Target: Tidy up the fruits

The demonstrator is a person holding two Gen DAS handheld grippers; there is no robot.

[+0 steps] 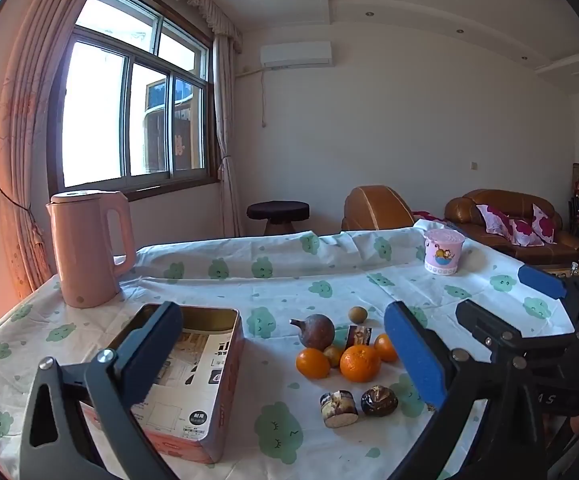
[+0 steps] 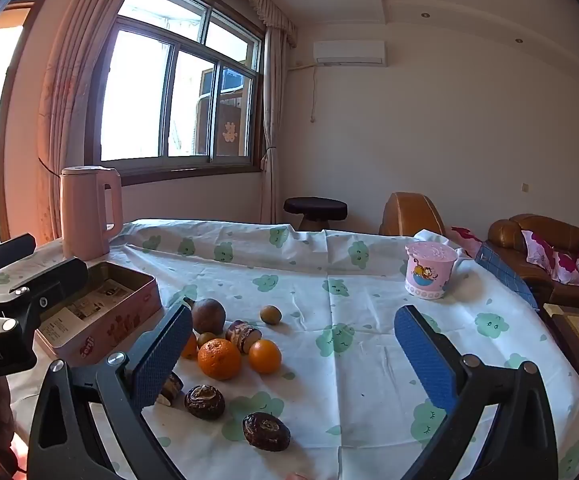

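Hovering above the cloud-print tablecloth (image 1: 209, 280), the left gripper (image 1: 285, 364) has its jaws spread wide with nothing between them; the right gripper (image 2: 293, 356) is likewise fully open and holds nothing. In the left wrist view the fruit sits at lower centre: three oranges, the largest (image 1: 360, 363) in the middle, a brown round fruit with a stem (image 1: 316, 332) behind them, a small greenish-brown fruit (image 1: 358, 314) farther back, and dark chestnut-like pieces (image 1: 379, 401) nearest the camera. The open pink tin box (image 1: 209, 364) lies at lower left of that frame, just beside the fruit, with printed paper inside and no fruit. A pink kettle (image 1: 89, 248) stands at left, and a pink lidded cup (image 1: 442, 251) at right, well apart from the fruit.
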